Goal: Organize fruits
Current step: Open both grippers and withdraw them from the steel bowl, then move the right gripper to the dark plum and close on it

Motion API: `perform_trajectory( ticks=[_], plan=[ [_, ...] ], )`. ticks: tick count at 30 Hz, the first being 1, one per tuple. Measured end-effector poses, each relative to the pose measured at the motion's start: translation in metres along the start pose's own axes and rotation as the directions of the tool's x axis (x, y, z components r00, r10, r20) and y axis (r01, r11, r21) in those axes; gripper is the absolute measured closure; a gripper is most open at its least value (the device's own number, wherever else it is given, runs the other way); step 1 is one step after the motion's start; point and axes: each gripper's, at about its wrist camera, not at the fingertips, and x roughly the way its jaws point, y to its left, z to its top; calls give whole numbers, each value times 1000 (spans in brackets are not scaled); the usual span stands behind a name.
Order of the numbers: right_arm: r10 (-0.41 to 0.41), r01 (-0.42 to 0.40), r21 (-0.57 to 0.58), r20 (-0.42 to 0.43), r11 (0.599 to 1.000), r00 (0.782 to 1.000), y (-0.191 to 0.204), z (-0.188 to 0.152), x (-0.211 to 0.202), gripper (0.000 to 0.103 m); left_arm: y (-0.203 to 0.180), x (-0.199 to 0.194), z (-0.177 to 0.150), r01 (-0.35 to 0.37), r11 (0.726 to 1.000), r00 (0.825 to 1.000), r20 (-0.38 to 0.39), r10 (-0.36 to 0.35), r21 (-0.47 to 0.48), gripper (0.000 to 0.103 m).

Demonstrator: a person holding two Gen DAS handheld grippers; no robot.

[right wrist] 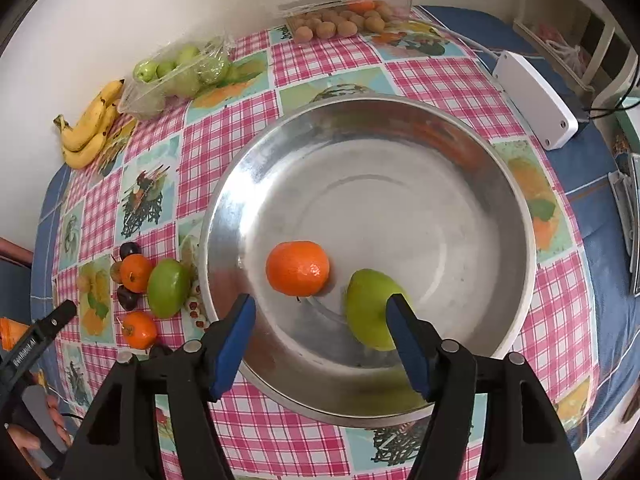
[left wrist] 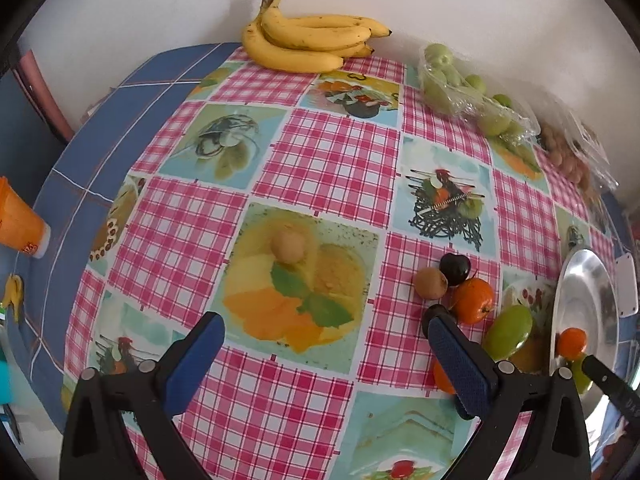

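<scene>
Left wrist view: the left gripper (left wrist: 324,328) hangs over the checked surface (left wrist: 320,152) with its jaws spread wide and nothing between them. Just past its right finger lies a loose cluster of fruit: a tan fruit (left wrist: 430,283), a dark plum (left wrist: 455,268) touching it, an orange (left wrist: 473,300) beside both, and a green mango (left wrist: 510,333) nearer the bowl (left wrist: 584,280). Another orange (left wrist: 442,378) is partly hidden behind the finger. A second small tan fruit (left wrist: 288,246) sits alone mid-surface. Against the wall are bananas (left wrist: 308,40), a pack of green fruit (left wrist: 452,80) and a pack of brown fruit (left wrist: 568,152). The bowl shows only as a sliver at the right edge, with an orange and something green inside.

Right wrist view: the right gripper (right wrist: 320,336) is over the steel bowl (right wrist: 500,184), jaws wide apart and gripping nothing. Inside the bowl an orange (right wrist: 298,268) rests left of centre, and a green fruit (right wrist: 366,312) lies just beside it, partly behind the right finger. Whether that finger touches the fruit cannot be told. Left of the bowl, on the surface (right wrist: 224,148), sit the mango (right wrist: 168,288), two oranges (right wrist: 136,273) (right wrist: 139,330) and two plums (right wrist: 130,249) (right wrist: 128,298). The bananas (right wrist: 90,124) and both packs (right wrist: 180,72) (right wrist: 344,12) line the wall. A white box (right wrist: 536,100) lies to the right.
</scene>
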Motion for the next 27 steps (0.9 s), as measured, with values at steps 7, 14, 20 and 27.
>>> perform_trajectory(
  ticks=[7,14,20,27],
  plan=[
    [17,-16,-19,26,1000,1000,11,-1,0,13,1,9,0,29,1000,999,-35,-29,-3,0],
    [49,-46,-61,48,997,998,28,-2,-1,13,5,12,3,57,998,997,-44,-58,-24,0],
    [102,-93,-162,51,982,993,66,-10,-6,13,15,10,6,68,997,997,-46,-69,-23,0],
    [153,-146,-252,10,957,988,105,-25,-5,13,41,4,12,50,996,999,-14,-51,-71,0]
  ],
)
